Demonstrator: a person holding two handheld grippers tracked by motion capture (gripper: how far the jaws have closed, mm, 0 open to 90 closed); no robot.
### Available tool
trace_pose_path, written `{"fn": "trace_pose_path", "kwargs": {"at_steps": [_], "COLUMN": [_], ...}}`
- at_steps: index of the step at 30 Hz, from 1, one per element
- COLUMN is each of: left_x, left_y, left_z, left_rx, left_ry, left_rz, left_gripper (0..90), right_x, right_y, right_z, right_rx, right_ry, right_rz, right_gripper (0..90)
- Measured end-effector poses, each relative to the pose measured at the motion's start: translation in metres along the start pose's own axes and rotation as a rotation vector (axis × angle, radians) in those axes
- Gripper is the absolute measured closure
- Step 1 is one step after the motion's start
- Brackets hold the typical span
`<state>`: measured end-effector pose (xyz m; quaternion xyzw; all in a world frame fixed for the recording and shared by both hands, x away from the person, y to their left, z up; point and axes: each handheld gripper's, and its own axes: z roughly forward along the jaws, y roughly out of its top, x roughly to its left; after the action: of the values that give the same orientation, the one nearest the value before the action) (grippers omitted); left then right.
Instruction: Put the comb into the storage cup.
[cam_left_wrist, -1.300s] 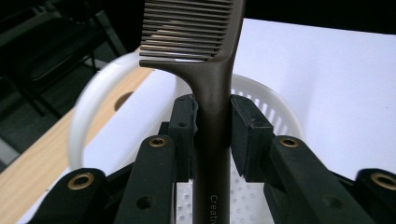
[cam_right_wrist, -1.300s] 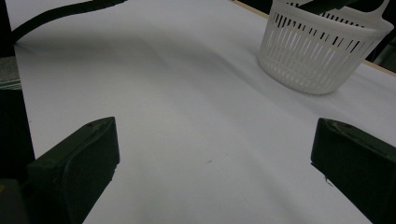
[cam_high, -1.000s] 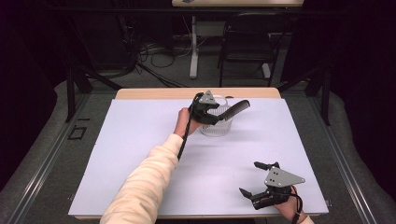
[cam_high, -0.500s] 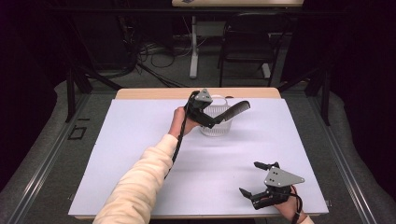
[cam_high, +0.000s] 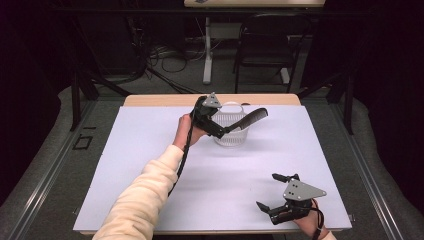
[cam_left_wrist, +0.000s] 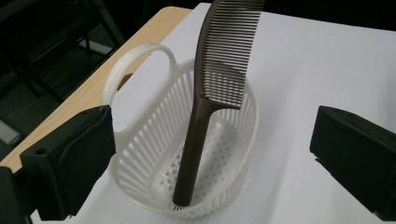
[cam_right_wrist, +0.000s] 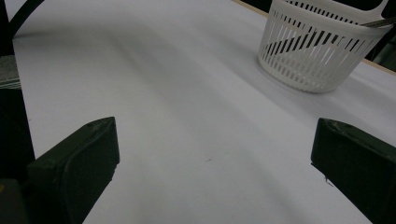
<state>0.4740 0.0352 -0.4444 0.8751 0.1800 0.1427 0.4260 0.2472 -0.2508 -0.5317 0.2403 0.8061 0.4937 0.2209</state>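
A white sheet (cam_high: 150, 165) covers the table in a dark room. Near its far edge stands a white slotted basket (cam_high: 231, 134), and a dark brown comb (cam_left_wrist: 205, 102) leans inside it, handle down. The left gripper (cam_high: 220, 131) hovers just beside the basket; its jaws have just been opening, now released wide with nothing between them. The right gripper (cam_high: 274, 192) rests near the front edge, spread and empty.

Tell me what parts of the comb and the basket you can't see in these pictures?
- Comb: its tip is cut off by the top edge of the left gripper view.
- Comb's teeth, high view: too small to tell apart.
- Basket: in the high view the left gripper covers its left side.
- Basket's handle, right gripper view: cut off by the top edge.
- Basket's near bottom, left gripper view: cut off by the bottom edge.
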Motion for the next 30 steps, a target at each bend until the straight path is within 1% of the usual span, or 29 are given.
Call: {"fn": "trace_pose_path", "kwargs": {"at_steps": [1, 4, 6, 10, 11, 14, 16, 18, 19, 21, 22, 26, 28, 30], "left_x": [0.000, -0.001, -0.001, -0.003, -0.003, -0.005, -0.006, -0.007, -0.007, -0.007, -0.008, -0.010, -0.011, -0.012], "left_y": [-0.001, -0.004, -0.006, -0.010, -0.011, -0.014, -0.016, -0.019, -0.020, -0.022, -0.023, -0.029, -0.031, -0.034], "left_z": [-0.002, -0.008, -0.010, -0.015, -0.017, -0.022, -0.027, -0.031, -0.034, -0.039, -0.041, -0.051, -0.055, -0.059], "left_rx": [0.004, -0.002, 0.000, 0.014, 0.016, 0.021, 0.032, 0.021, 0.030, 0.029, 0.033, 0.028, 0.028, 0.029], "left_ry": [0.005, 0.014, 0.019, 0.023, 0.016, 0.028, 0.042, 0.047, 0.055, 0.060, 0.071, 0.091, 0.099, 0.104], "left_rz": [0.006, 0.002, -0.009, -0.018, -0.016, -0.018, -0.027, -0.041, -0.039, -0.040, -0.047, -0.067, -0.063, -0.068], "left_gripper": [0.3, 0.3, 0.3, 0.3, 0.3, 0.3, 0.3, 0.3, 0.2, 0.1, 0.1, 0.0, 0.1, 0.0], "right_x": [0.000, -0.001, 0.000, 0.000, 0.000, 0.001, 0.001, 0.001, 0.001, 0.001, 0.001, 0.001, 0.000, 0.001], "right_y": [0.000, 0.000, 0.000, 0.000, 0.000, 0.000, 0.001, 0.001, 0.001, 0.001, 0.001, 0.000, 0.000, 0.001], "right_z": [0.000, 0.001, 0.001, 0.000, 0.001, 0.001, 0.001, 0.001, 0.001, 0.001, 0.002, 0.002, 0.002, 0.001], "right_rx": [-0.001, -0.001, 0.001, 0.005, 0.004, 0.005, 0.002, 0.004, 0.006, 0.005, 0.006, 0.006, 0.005, 0.005], "right_ry": [0.000, 0.002, 0.001, 0.000, 0.000, 0.001, 0.000, 0.001, 0.003, 0.003, 0.002, 0.002, 0.003, 0.002], "right_rz": [0.000, 0.001, -0.002, -0.003, -0.003, -0.002, -0.005, -0.003, -0.007, -0.007, -0.010, -0.006, -0.009, -0.006], "right_gripper": [0.4, 0.4, 0.4, 0.4, 0.4, 0.4, 0.5, 0.4, 0.4, 0.4, 0.4, 0.4, 0.4, 0.4]}}
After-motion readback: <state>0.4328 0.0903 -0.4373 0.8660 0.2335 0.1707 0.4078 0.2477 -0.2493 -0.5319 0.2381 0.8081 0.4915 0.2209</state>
